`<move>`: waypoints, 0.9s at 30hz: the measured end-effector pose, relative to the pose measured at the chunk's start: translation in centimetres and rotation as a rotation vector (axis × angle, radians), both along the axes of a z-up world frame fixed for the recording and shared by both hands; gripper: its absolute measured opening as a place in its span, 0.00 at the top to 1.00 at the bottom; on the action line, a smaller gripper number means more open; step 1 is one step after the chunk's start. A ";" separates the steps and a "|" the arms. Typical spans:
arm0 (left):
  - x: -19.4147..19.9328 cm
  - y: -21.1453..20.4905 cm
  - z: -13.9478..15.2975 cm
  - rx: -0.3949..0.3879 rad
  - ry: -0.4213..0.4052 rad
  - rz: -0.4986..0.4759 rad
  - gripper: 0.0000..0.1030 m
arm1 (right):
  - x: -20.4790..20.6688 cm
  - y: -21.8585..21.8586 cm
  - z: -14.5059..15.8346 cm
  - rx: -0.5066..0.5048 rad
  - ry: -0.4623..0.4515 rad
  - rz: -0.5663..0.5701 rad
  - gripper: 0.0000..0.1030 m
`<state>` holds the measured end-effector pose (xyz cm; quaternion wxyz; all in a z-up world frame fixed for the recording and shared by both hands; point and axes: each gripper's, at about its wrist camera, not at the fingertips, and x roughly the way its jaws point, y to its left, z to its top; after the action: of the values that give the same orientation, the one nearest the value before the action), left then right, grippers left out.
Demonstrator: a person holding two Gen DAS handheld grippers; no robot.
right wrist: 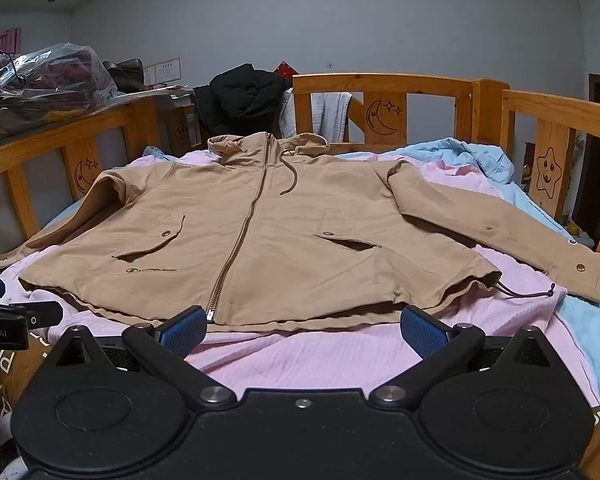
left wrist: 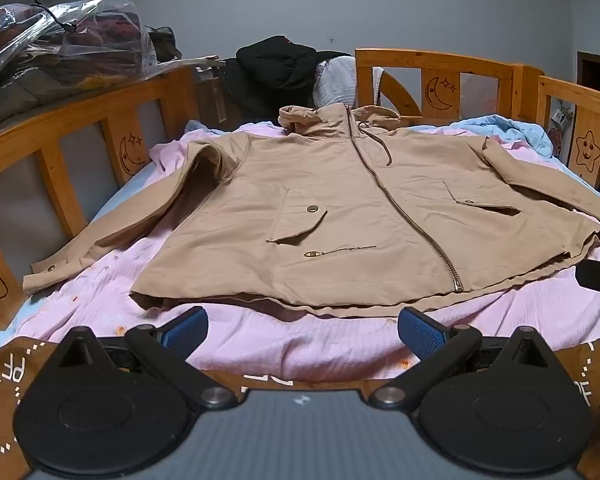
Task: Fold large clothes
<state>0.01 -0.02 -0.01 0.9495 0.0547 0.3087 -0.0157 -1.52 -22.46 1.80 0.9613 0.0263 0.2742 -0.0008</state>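
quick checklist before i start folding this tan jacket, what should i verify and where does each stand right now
1. Tan zip-front hooded jacket lies flat, front up, on the pink blanket: ok.
2. Zipper closed along its length: ok.
3. Both sleeves spread out to the sides, left sleeve and right sleeve: ok.
4. Left gripper open, holding nothing, short of the hem: ok.
5. Right gripper open, holding nothing, short of the hem: ok.
6. Hem lying smooth: not ok, it is puckered near the dark drawcord at the right corner.
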 end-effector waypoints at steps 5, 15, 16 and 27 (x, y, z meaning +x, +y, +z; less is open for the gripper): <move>0.0 -0.1 0.0 0.000 -0.001 0.000 0.00 | 0.0 0.0 0.0 0.000 0.000 0.001 0.00; 0.0 -0.1 0.0 -0.006 -0.004 0.000 0.00 | 0.0 -0.1 -0.1 -0.001 0.002 0.000 0.00; 0.0 0.0 0.1 -0.007 -0.005 0.001 0.00 | 0.0 -0.1 -0.1 0.000 0.002 0.000 0.00; 0.3 0.6 0.5 -0.010 -0.002 0.009 0.00 | 0.0 -0.1 -0.1 0.000 0.001 0.000 0.00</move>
<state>0.28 0.53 0.48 0.9501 0.0485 0.3078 -0.0129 -1.50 -22.61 1.69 0.9612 0.0263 0.2746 -0.0011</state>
